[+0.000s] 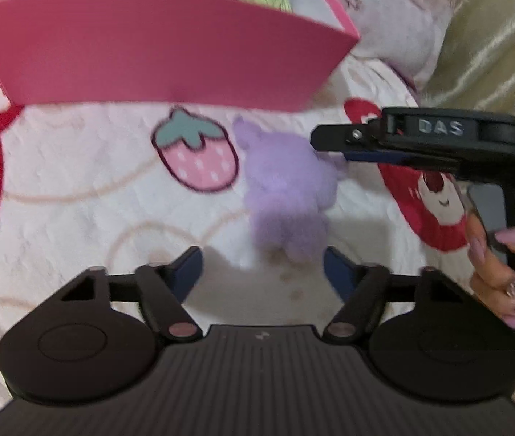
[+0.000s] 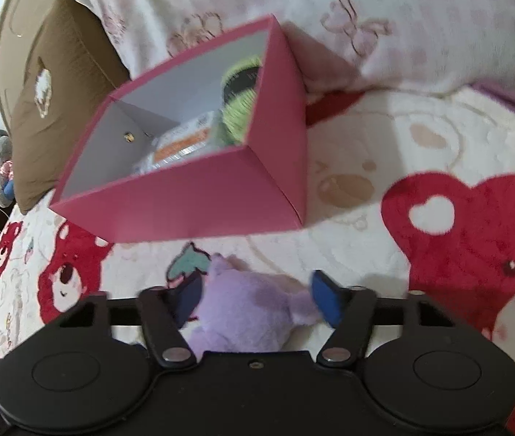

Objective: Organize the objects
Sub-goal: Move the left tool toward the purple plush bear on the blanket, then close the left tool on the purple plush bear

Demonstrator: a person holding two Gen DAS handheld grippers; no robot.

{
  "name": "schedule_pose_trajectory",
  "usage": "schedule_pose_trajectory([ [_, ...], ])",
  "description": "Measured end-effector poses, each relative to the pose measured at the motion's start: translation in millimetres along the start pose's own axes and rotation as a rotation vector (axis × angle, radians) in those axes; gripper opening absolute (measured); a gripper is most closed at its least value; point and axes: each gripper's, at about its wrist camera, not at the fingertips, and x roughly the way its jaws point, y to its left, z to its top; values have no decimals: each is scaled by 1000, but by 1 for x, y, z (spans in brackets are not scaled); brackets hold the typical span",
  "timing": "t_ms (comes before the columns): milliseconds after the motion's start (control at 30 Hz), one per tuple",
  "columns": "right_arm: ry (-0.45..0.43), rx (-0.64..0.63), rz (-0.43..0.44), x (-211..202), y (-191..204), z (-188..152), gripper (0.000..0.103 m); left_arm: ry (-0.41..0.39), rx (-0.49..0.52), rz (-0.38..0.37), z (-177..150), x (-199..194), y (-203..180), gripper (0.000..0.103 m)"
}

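Purple plush toy [image 2: 246, 312] sits between the half-closed right gripper [image 2: 257, 299] pads, left pad touching.

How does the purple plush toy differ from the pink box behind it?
The purple plush toy is soft, fuzzy and lies flat between the right claw's fingers; the pink box is stiff, smooth-walled and stands open with items inside. The toy looks much smaller than the box. Both rest on the bear-print blanket.
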Motion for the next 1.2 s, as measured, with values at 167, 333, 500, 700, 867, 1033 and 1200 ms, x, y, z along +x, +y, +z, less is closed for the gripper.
schedule_pose_trajectory([
  [167,-11,-26,-11,5,-1,-2,48,-20,34,6,-6,3,-3,48],
  [333,-17,-11,-39,15,-10,-4,58,-36,9,-3,-4,-1,5,36],
  [500,-2,65,18,22,-28,-5,71,-34,-62,-50,0,-1,15,29],
  [700,15,178,86,24,-40,-5,73,-48,-103,-121,-4,0,17,23],
  [867,23,175,67,24,-36,-5,55,-10,-150,-195,-13,11,17,23],
  [1033,27,149,69,20,-30,-4,40,-8,-205,-202,-18,20,24,23],
  [1200,67,170,97,15,-34,-6,37,-63,-225,-207,-10,12,32,23],
])
